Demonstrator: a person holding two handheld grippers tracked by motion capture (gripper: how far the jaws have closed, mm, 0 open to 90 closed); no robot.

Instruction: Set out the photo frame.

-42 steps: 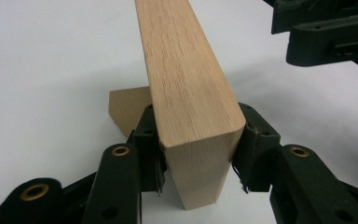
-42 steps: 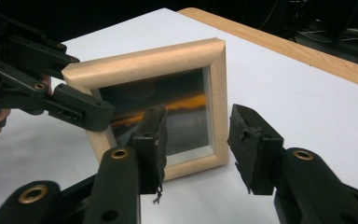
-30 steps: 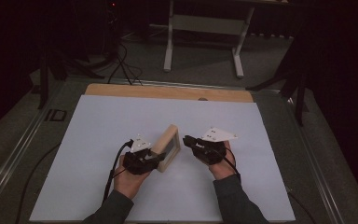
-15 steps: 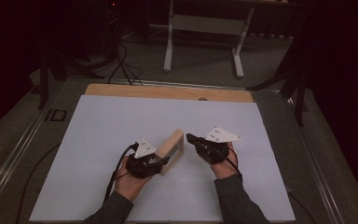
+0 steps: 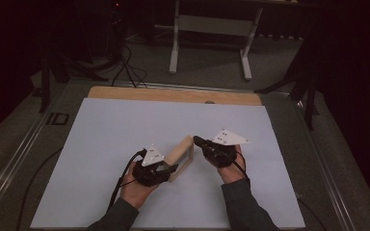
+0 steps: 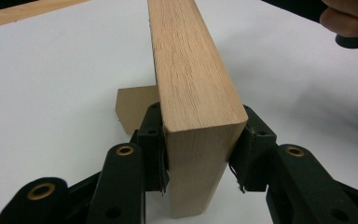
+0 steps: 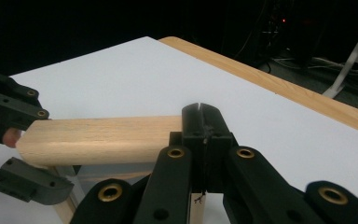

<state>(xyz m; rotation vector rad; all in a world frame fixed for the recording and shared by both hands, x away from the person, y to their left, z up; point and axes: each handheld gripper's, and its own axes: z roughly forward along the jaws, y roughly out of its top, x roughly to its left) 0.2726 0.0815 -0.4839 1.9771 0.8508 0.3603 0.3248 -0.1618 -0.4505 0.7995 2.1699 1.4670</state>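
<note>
1. In the high view we see a white sheet covering a wooden table. A light wooden frame stands on edge near the middle of the sheet, between our two hands. The left gripper meets the near end of the frame; the right gripper reaches in from the right and touches the frame's far end. From up here we cannot make out how either pair of jaws stands.

2. In the left gripper view, our own black jaws are pinching the end of the frame, one pad on each broad face of the top bar. The bar runs away from the camera, and a second wooden face shows low behind it. We judge this grip firm and square. To do the step well, we should keep the pinch low and centred so the frame cannot twist.

3. In the right gripper view, our right gripper has its jaws pressed together, with only a thin slit between the tips. They sit against the end of the frame; whether a thin edge is caught between them, we cannot tell. The left gripper shows at the far end. We judge that any lift or turn should be made by both hands together, slowly, so the frame stays level.
</note>
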